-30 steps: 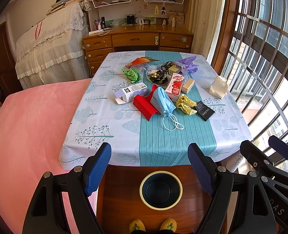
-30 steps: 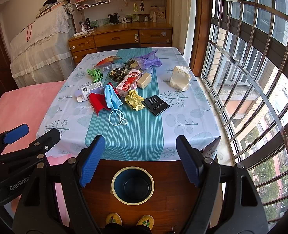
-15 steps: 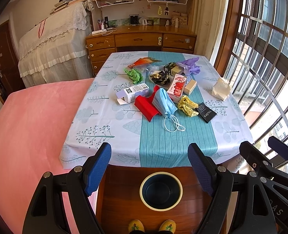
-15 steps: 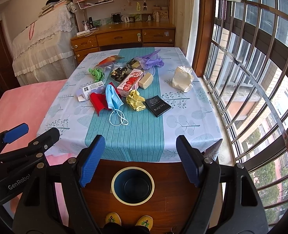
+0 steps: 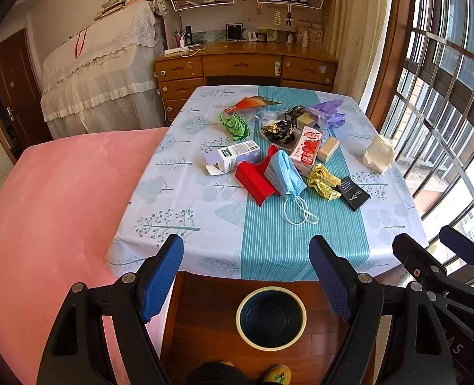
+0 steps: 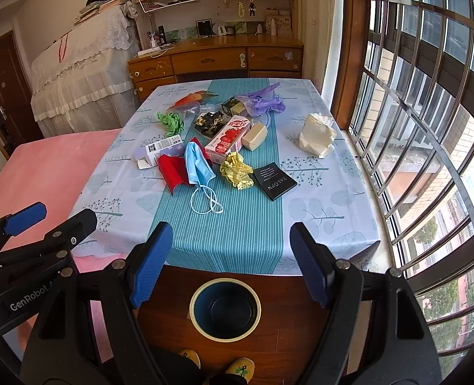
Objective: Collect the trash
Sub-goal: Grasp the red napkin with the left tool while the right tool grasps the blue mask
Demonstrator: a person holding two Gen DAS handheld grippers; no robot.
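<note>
Above the bin, both the left gripper and right gripper hang spread, empty; beyond it, table litter.

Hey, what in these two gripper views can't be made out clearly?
- Dark crinkled wrappers: both views, too small to tell what holds them.
- Red folded piece: its right part lies under the blue face mask, both views.
- Small print on the black TALOPN card: too small.
- Dark blue bin: bottom in shadow; looks bare, uncertain.
</note>
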